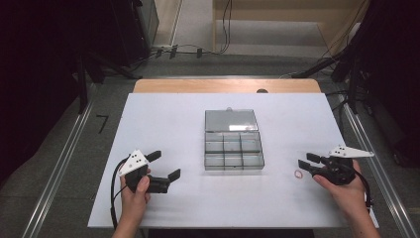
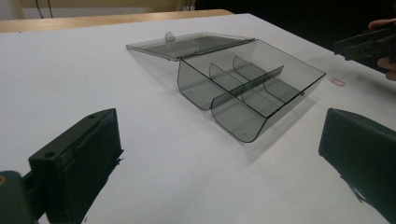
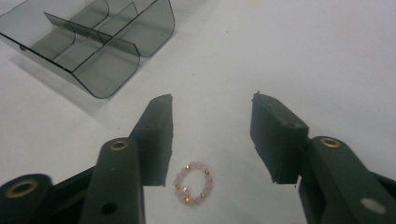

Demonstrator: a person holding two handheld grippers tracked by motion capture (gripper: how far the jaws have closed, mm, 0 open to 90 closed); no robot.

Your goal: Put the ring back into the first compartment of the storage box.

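Observation:
A small ring of pink and gold beads [image 1: 297, 173] lies on the white table [image 1: 168, 114], right of a smoky clear compartment box [image 1: 233, 159] whose lid [image 1: 231, 120] is folded back flat. My right gripper [image 1: 306, 161] hovers just right of the ring, jaws apart. In the right gripper view the bead ring [image 3: 194, 184] rests on the table between and beneath the open jaws of that gripper [image 3: 210, 105], touching neither. My left gripper [image 1: 165, 165] sits left of the box, jaws wide and empty. From the left gripper view, the box [image 2: 238, 121] lies ahead of the left gripper [image 2: 219, 154].
The table's wooden far edge [image 1: 228, 85] borders a floor with cables. Dark stands flank both sides. The box's compartments [image 3: 107, 65] look empty. In the left gripper view the right gripper [image 2: 364, 46] and the ring [image 2: 337, 81] appear beyond the box.

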